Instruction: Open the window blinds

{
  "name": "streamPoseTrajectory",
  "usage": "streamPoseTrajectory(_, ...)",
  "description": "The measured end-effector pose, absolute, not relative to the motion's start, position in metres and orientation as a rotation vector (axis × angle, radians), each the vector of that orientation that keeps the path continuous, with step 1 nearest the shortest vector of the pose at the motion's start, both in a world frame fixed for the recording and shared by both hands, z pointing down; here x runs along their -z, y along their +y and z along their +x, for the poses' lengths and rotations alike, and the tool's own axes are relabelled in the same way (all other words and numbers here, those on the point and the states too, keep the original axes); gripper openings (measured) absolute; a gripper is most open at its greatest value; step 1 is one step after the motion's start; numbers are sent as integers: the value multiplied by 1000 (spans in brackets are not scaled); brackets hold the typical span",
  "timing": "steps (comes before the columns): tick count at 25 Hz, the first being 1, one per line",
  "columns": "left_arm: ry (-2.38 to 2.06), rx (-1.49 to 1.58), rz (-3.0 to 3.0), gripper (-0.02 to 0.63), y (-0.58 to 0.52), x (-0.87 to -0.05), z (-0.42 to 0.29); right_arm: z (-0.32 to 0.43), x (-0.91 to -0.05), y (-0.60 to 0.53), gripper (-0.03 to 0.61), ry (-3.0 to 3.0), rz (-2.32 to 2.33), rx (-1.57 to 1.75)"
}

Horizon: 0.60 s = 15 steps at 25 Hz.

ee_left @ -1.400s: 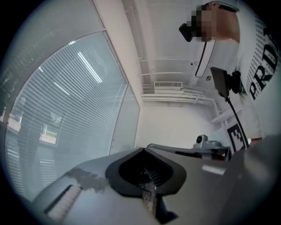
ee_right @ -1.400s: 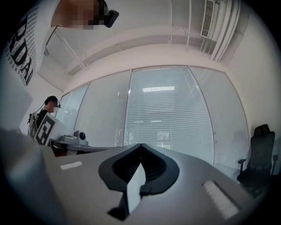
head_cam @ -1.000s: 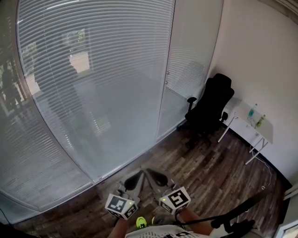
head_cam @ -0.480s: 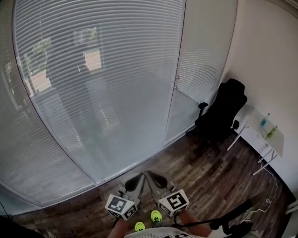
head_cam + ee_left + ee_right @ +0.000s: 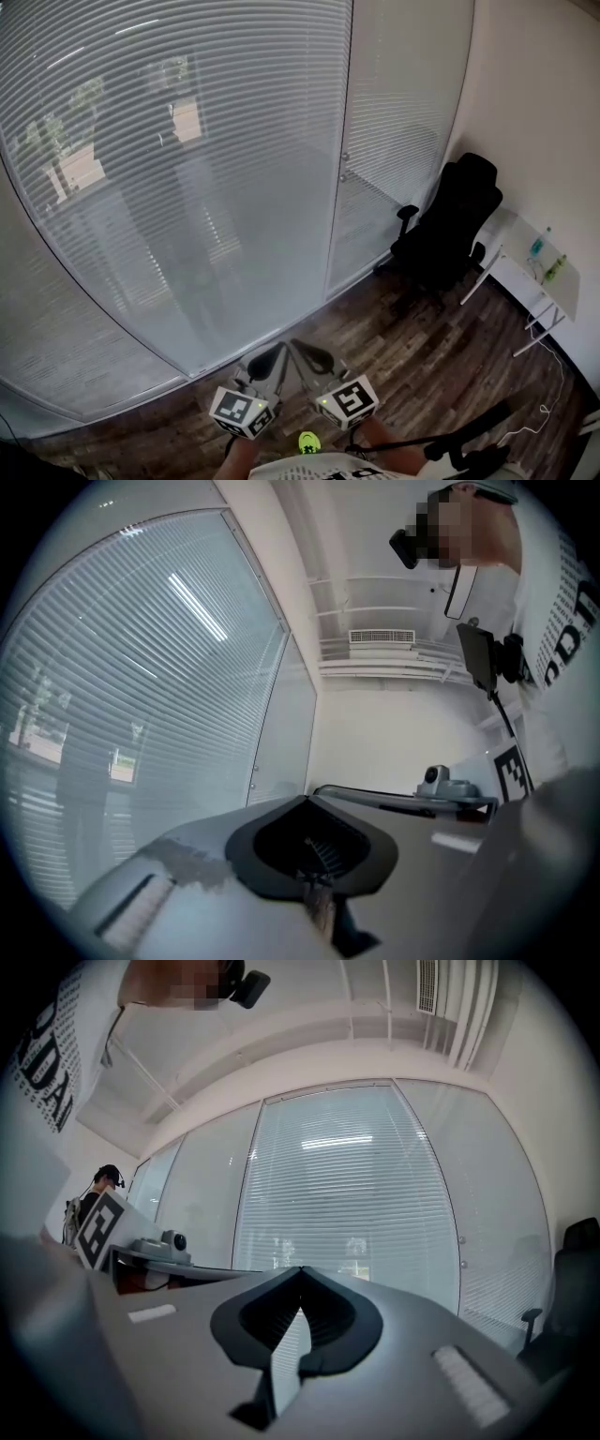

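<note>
Only the person's white shirt (image 5: pixel 47 1072) carries print — large dark letters, cut off at the view's edge, not readable as a word. Just beside the shirt, two marker cubes (image 5: pixel 242 412) bear square black-and-white patterns — no letters.

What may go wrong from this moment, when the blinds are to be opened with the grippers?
1. The blinds seem to lie behind glass, and no cord shows. Only two small knobs are visible on the frame, and so small a knob may slip from a gripper.
2. The left gripper and the right gripper, both shut, point toward each other with tips close, so they may knock together.
</note>
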<state>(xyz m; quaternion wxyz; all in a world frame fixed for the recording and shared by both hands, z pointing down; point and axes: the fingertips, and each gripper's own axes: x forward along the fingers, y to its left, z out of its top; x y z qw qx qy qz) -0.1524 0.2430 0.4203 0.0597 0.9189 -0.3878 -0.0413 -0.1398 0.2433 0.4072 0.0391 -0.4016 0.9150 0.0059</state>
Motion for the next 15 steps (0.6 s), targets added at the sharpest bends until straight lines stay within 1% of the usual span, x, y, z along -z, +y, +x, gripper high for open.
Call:
streamPoseTrajectory(7,-1175,115,2808,-9,224,-420,-127,-114,-409,225,8,2772,-1232,-29)
streamPoseTrajectory(15,-1175,138,2804,-9,181,-425,-141,-128,-414,182,8,2775,-1249,-36)
